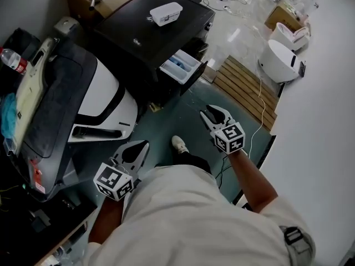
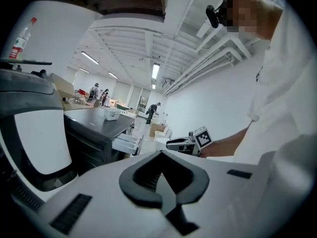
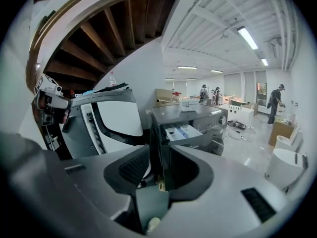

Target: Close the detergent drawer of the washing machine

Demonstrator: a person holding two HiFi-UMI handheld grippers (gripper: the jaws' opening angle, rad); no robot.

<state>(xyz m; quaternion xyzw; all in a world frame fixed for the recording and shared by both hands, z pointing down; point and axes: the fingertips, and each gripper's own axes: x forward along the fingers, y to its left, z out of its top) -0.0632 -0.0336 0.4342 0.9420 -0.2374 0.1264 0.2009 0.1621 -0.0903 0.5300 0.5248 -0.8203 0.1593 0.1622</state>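
Note:
The black washing machine (image 1: 145,35) stands ahead with its white detergent drawer (image 1: 181,67) pulled out at the front right corner. A white tub (image 1: 166,13) rests on its top. My left gripper (image 1: 143,144) hangs low over the floor, well short of the machine, jaws shut and empty. My right gripper (image 1: 212,112) is held to the right, below the drawer in the head view and apart from it, open with nothing between its fingers. The right gripper view looks between the right gripper's (image 3: 159,152) jaws at the drawer (image 3: 182,132). The left gripper view shows the drawer (image 2: 126,143) beyond the left gripper (image 2: 161,154).
A large white and grey machine (image 1: 94,98) stands at the left, close to the washer. A wooden slatted mat (image 1: 244,85), a thin cable and round white units (image 1: 283,60) lie to the right. My shoe (image 1: 178,144) is on the teal floor. People stand far off.

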